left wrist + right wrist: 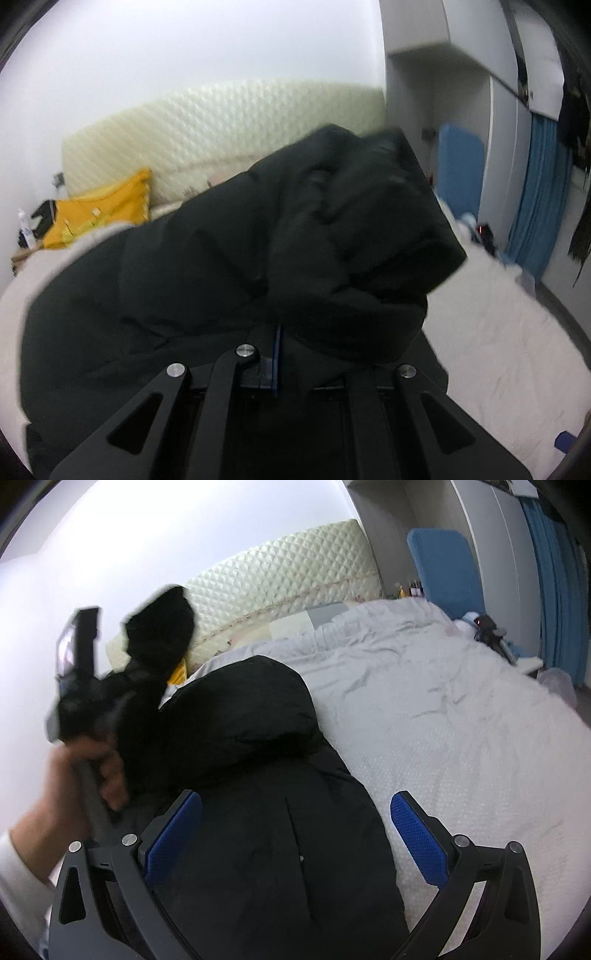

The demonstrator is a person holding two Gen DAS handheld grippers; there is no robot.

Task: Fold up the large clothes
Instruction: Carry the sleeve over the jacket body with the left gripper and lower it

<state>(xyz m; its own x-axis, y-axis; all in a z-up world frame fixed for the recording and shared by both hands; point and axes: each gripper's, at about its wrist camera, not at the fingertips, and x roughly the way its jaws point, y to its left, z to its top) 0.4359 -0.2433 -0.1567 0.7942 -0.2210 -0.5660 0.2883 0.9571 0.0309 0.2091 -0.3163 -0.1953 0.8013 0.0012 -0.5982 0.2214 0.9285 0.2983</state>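
Observation:
A large black padded jacket (258, 775) lies on the white bed (443, 720), its hood toward the headboard. My left gripper (280, 332) is shut on a black sleeve (332, 229) of the jacket and holds it lifted above the bed; the fabric hides the fingertips. In the right wrist view the left gripper (79, 672) shows at the left, raised with the sleeve (159, 635) hanging from it. My right gripper (295, 834) is open and empty, its blue pads (417, 834) either side of the jacket's body, just above it.
A cream quilted headboard (229, 125) stands behind the bed. A yellow cushion (103, 206) lies at the far left. A blue chair (443, 565) and blue curtains (554, 572) are at the right, next to a small dark object (487, 627) on the bed edge.

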